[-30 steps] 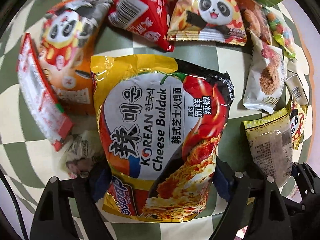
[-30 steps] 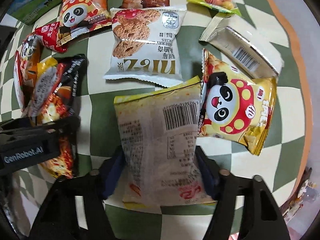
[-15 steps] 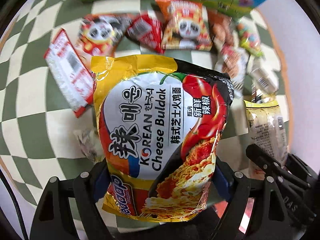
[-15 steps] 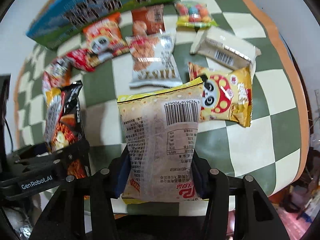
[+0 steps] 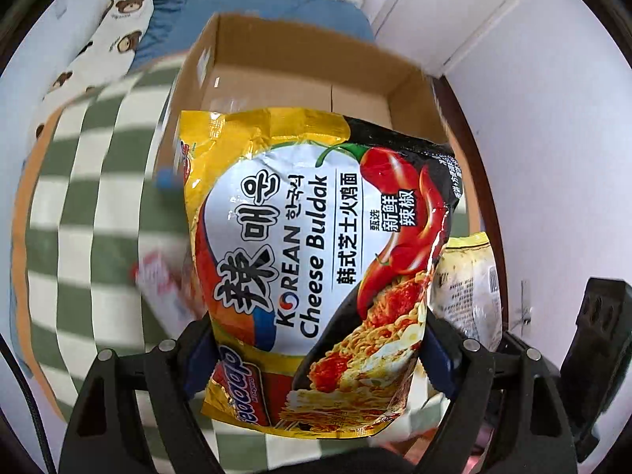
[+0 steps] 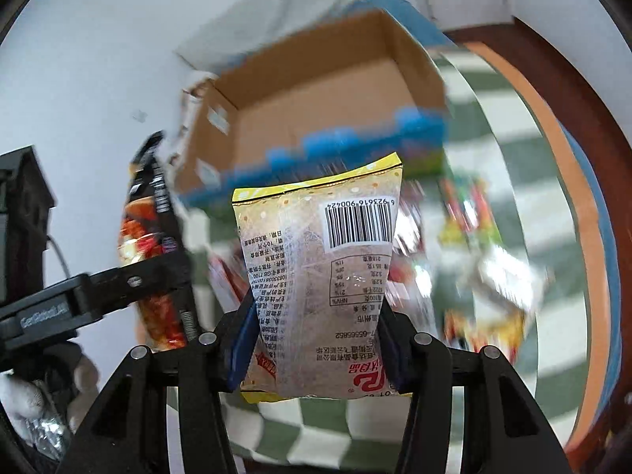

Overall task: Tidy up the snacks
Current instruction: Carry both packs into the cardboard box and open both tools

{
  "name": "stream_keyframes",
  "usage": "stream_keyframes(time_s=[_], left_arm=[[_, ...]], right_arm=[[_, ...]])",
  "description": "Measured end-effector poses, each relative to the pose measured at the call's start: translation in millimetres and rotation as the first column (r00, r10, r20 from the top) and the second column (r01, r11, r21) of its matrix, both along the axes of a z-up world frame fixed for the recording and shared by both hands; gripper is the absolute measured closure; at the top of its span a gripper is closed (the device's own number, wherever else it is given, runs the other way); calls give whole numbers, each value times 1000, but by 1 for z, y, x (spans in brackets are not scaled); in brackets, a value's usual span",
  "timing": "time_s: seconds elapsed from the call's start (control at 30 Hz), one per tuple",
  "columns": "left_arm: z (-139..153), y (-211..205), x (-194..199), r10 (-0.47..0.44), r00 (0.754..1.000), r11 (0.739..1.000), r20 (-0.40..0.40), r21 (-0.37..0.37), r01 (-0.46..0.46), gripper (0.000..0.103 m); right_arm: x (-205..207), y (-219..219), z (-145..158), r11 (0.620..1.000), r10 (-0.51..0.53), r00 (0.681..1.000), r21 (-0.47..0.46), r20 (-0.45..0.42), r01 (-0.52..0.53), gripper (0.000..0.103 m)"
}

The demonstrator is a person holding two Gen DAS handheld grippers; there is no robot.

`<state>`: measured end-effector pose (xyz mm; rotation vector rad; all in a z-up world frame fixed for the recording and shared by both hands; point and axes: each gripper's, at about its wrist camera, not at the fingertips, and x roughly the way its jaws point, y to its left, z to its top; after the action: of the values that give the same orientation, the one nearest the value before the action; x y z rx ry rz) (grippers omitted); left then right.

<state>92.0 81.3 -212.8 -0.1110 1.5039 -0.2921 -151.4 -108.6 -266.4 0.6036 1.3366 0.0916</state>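
My left gripper is shut on a yellow and black Korean Cheese Buldak noodle pack and holds it up in the air in front of an open cardboard box. My right gripper is shut on a pale snack bag with a barcode and yellow edges, also lifted. The box looks empty inside. The noodle pack and the left gripper show at the left of the right wrist view. The snack bag shows at the right of the left wrist view.
Several snack packets lie blurred on the green and white checked tablecloth. A red and white packet lies left of the noodle pack. A bear-print pillow and white walls lie beyond the table. The table edge curves at right.
Both grippers have lifted their packs off the table and tilted up toward the cardboard box, which now fills the upper view. The snacks on the cloth have dropped below and blurred.
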Motion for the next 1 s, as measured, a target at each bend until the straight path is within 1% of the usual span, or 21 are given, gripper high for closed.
stream_keyframes(time_s=[0.03,0.07,0.13,0.17,0.23,0.27,0.33,0.4,0.43,0.53,0.6,0.67,0.73,0.8,0.83,0.87,0.9,0.93,1.0], left_arm=[[-12,-12,5,-7,1000,1000,-14,14,7,18],[-25,-22,14,-4,1000,1000,-8,28,4,18],[-44,-31,26,18,1000,999,-4,49,-17,18],[-58,-37,33,19,1000,998,-12,57,-18,18],[-90,-44,46,28,998,997,-58,74,-23,18],[-111,-54,51,30,997,996,-75,86,-24,18],[-139,-60,58,39,994,994,-105,106,-28,18],[-162,-62,76,46,990,992,-133,121,-30,18],[-172,-70,89,45,988,992,-148,125,-26,18],[-196,-79,106,50,982,990,-183,139,-25,18],[-204,-87,107,54,979,988,-196,150,-24,18],[-208,-98,105,53,977,988,-207,156,-20,18],[-204,-106,95,56,974,987,-218,156,-22,18],[-210,-111,91,51,974,984,-221,180,-11,18],[-220,-107,96,48,973,982,-226,187,-5,18],[-225,-112,99,47,972,982,-230,190,-2,18],[-228,-113,98,44,972,982,-230,191,1,18],[-231,-113,97,47,974,981,-223,196,-2,18],[-231,-111,93,59,977,981,-207,195,-18,18]], right_arm=[[17,-3,3,1000,8,1000,7,13,-8,48],[38,-6,1,1000,20,999,9,28,-20,48],[69,-11,9,999,39,998,-1,48,-39,48],[86,-13,4,999,49,997,-9,54,-49,48],[120,-17,-4,998,68,996,-21,56,-66,48],[136,-20,-13,997,75,996,-31,54,-74,48],[165,-24,-32,994,94,995,-53,44,-92,48],[189,-28,-52,993,106,994,-57,22,-104,48],[199,-29,-61,993,109,994,-55,12,-108,48],[225,-34,-86,990,123,992,-63,-4,-123,48],[238,-38,-101,990,128,992,-65,-13,-129,48],[249,-42,-113,989,128,992,-71,-20,-129,48],[257,-45,-127,988,130,991,-75,-28,-132,48],[261,-45,-140,987,140,990,-75,-28,-142,47],[265,-45,-148,986,149,988,-65,-39,-151,45],[268,-46,-156,986,154,986,-62,-55,-158,28],[269,-44,-160,983,160,984,-76,-74,-166,6],[269,-43,-162,981,163,983,-90,-86,-171,5],[269,-45,-169,980,168,981,-94,-94,-176,5]])
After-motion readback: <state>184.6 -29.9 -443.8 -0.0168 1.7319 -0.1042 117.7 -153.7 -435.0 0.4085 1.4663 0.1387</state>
